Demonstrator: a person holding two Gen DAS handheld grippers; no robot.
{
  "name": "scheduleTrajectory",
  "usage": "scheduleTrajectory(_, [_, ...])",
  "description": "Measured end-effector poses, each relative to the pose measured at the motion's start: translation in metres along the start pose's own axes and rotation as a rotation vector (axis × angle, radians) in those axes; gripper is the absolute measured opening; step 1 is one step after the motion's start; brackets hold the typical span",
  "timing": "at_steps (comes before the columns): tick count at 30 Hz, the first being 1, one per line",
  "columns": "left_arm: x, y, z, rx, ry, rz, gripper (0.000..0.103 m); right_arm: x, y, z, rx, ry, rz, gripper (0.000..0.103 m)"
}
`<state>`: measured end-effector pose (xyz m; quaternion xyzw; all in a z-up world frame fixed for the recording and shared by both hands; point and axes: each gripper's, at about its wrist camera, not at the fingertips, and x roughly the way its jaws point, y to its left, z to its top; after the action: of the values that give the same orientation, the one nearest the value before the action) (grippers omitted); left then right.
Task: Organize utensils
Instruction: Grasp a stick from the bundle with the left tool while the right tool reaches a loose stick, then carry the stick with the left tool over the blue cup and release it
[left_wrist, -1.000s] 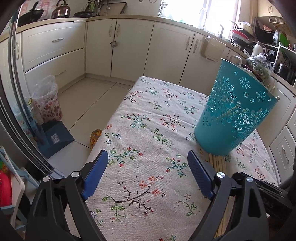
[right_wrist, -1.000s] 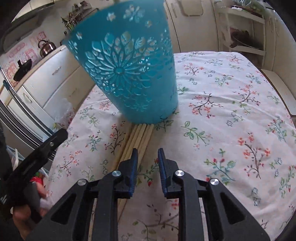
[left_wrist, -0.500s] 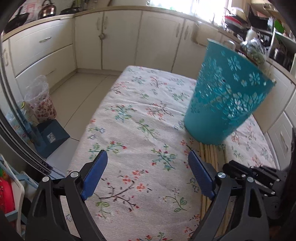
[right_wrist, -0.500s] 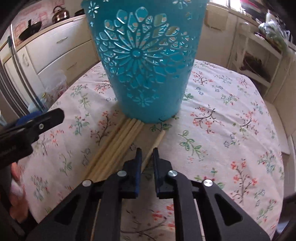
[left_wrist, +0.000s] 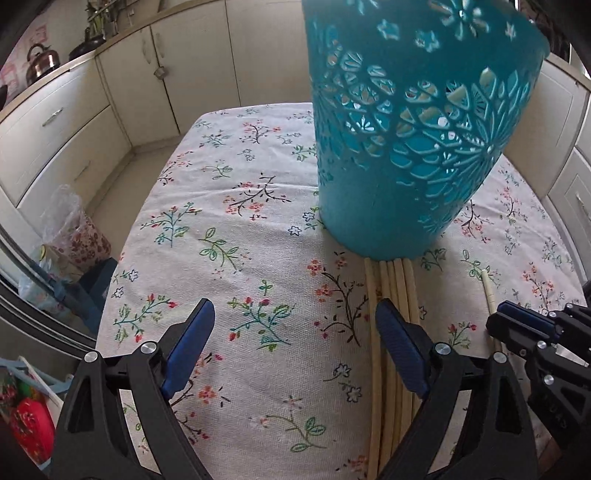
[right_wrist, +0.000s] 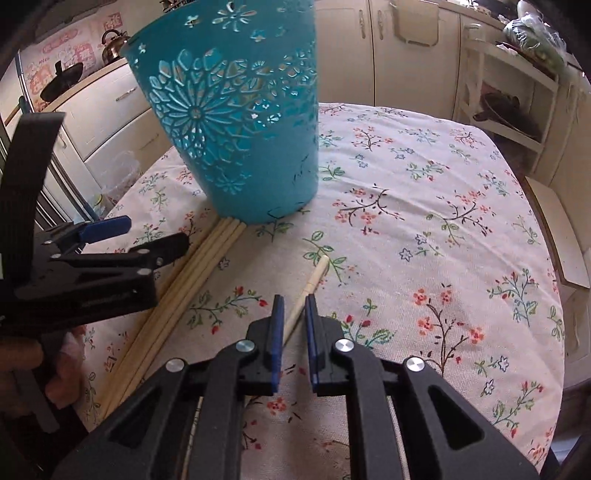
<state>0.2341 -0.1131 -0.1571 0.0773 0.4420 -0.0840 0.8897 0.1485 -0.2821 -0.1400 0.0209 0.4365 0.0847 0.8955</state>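
1. While the single chopstick (right_wrist: 313, 282) lies apart from the others on the flowered tablecloth (right_wrist: 443, 229), the right gripper (right_wrist: 293, 314) has it between its blue pads, which sit close on either side of the shaft; whether they already press it cannot be told for sure, though the gap looks nearly gone.
2. Its free tip points toward the teal perforated holder (right_wrist: 243, 122), which stands upright just beyond, well within reach.
3. To the left, a bundle of chopsticks (right_wrist: 192, 273) lies side by side, the far ends touching or running just under the holder's base.
4. From the left wrist view, the left gripper (left_wrist: 295, 354) hangs over the cloth with its pads spread wide and nothing between them; its right pad sits just above that bundle (left_wrist: 395, 295).
5. Judged from this, the step is picking up the lone stick and dropping it into the holder (left_wrist: 406, 129).
6. Doing it well likely means a firm squeeze before lifting, since a thin round stick can roll or pivot.
7. Lifting clear of the cloth first, then tilting the tip up over the rim, should avoid knocking the light holder over.
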Motion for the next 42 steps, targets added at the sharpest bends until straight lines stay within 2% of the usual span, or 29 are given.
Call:
scheduleTrajectory(9, [0.004,-0.006,0.003,0.022,0.018,0.027,0.083,0.002,-0.003,0.004,0.031,0.009,0.018,0.013])
scheduleTrajectory(11, [0.004,-0.005,0.003,0.020,0.017,0.009,0.076,0.004,-0.001,0.007,0.019,0.013,0.012,0.013])
scheduleTrajectory(13, [0.003,-0.005,0.003,0.013,0.021,-0.038,0.057,0.007,0.005,0.008,-0.019,0.018,0.023,0.013])
scheduleTrajectory(14, [0.003,-0.005,0.004,0.016,0.019,-0.043,0.051,0.008,0.011,0.010,-0.066,0.025,0.029,0.013])
scheduleTrajectory(16, [0.001,-0.002,0.005,0.016,0.022,-0.062,0.033,0.010,0.020,0.011,-0.143,0.043,0.051,0.012])
scheduleTrajectory(18, [0.000,0.005,0.005,-0.004,0.035,-0.078,0.025,0.010,0.021,0.013,-0.163,0.064,0.046,0.012])
scheduleTrajectory(21, [0.002,0.014,0.007,-0.034,0.061,-0.111,0.022,0.010,0.013,0.014,-0.108,0.076,0.033,0.013])
scheduleTrajectory(24, [0.004,0.007,0.012,0.013,0.107,-0.086,0.022,0.010,0.013,0.012,-0.078,0.066,0.025,0.013])
scheduleTrajectory(26, [0.006,0.006,0.015,0.003,0.117,-0.094,0.021,0.011,0.017,0.012,-0.089,0.072,0.030,0.013])
scheduleTrajectory(28, [0.007,0.008,0.016,0.000,0.118,-0.108,0.006,0.011,0.020,0.012,-0.112,0.083,0.029,0.013])
scheduleTrajectory(30, [0.008,0.017,0.016,-0.044,0.120,-0.152,0.004,0.011,0.020,0.011,-0.122,0.082,0.030,0.012])
scheduleTrajectory(33, [-0.006,0.029,0.011,-0.092,0.063,-0.177,0.004,0.010,0.013,0.007,-0.082,0.057,0.054,0.012])
scheduleTrajectory(35, [-0.026,0.039,0.007,-0.129,-0.011,-0.199,0.004,0.008,0.009,0.003,-0.051,0.025,0.070,0.012])
scheduleTrajectory(38, [-0.066,0.054,0.007,-0.161,-0.153,-0.224,0.004,0.007,0.010,0.000,-0.050,0.006,0.060,0.012])
scheduleTrajectory(42, [-0.129,0.069,0.026,-0.179,-0.354,-0.255,0.004,0.006,0.018,-0.002,-0.086,0.000,0.027,0.015])
